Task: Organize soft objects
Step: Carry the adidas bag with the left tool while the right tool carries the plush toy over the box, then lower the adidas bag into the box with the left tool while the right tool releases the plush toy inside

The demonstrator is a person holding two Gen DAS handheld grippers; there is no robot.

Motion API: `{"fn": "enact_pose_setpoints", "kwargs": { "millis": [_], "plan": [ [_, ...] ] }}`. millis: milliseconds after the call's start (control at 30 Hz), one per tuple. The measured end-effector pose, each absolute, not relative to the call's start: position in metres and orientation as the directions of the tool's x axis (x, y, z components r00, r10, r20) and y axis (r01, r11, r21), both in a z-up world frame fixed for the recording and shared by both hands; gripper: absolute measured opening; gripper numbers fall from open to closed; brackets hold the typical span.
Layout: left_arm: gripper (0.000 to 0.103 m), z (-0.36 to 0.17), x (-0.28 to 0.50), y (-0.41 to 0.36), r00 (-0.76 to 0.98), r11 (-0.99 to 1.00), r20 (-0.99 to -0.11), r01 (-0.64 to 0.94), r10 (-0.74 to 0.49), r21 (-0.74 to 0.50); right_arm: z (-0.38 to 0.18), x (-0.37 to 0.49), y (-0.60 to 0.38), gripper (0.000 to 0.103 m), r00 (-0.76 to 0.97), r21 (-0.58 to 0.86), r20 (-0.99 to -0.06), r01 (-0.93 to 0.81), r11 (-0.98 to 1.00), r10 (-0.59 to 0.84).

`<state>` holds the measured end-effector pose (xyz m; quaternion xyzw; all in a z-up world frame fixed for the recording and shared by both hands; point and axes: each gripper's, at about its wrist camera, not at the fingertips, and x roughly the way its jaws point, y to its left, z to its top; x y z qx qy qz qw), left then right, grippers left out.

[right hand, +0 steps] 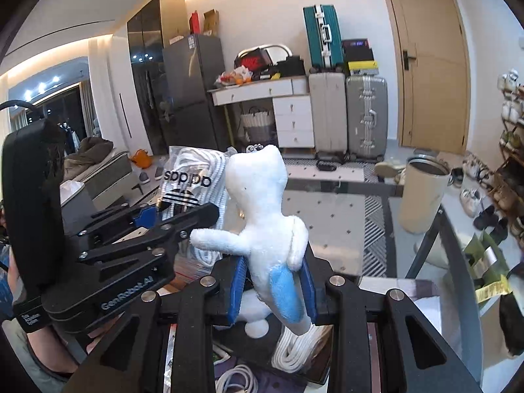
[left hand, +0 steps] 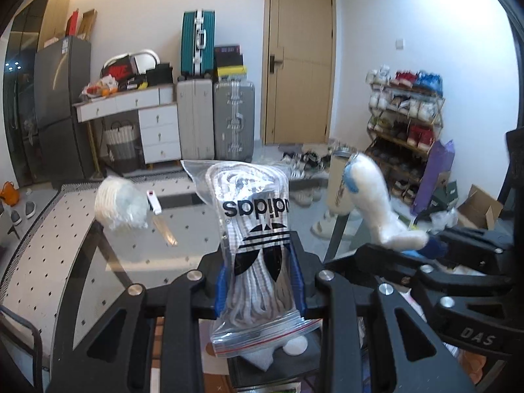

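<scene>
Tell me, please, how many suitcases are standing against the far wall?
3: a teal suitcase on top of a beige suitcase, and a silver suitcase beside the door. Others may be hidden.

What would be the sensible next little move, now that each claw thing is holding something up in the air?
Probably carry both on to wherever soft things go and lower them. The left gripper is shut on the bag of laces, the right gripper on the white plush toy; both hang above the glass table, not resting on anything.
</scene>
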<state>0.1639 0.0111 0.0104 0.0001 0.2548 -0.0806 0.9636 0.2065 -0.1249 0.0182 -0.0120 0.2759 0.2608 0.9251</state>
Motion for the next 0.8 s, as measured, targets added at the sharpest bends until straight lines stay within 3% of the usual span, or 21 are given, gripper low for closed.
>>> {"fn": "enact_pose_setpoints", "kwargs": {
  "millis": [367, 800],
  "plan": [
    [0.030, -0.024, 0.185, 0.001, 0.731, 0.984, -0.666, 0.174, -0.146, -0.024, -0.020, 0.233, -0.124, 0.030, 0.609, 0.127, -0.678, -0.454, 0.882, 0.412],
    [0.030, -0.055, 0.183, -0.023, 0.606, 0.972, -0.783, 0.233, -0.139, 0.008, -0.069, 0.251, -0.122, 0.030, 0.450, 0.136, -0.816, -0.460, 0.877, 0.362]
  ]
}}
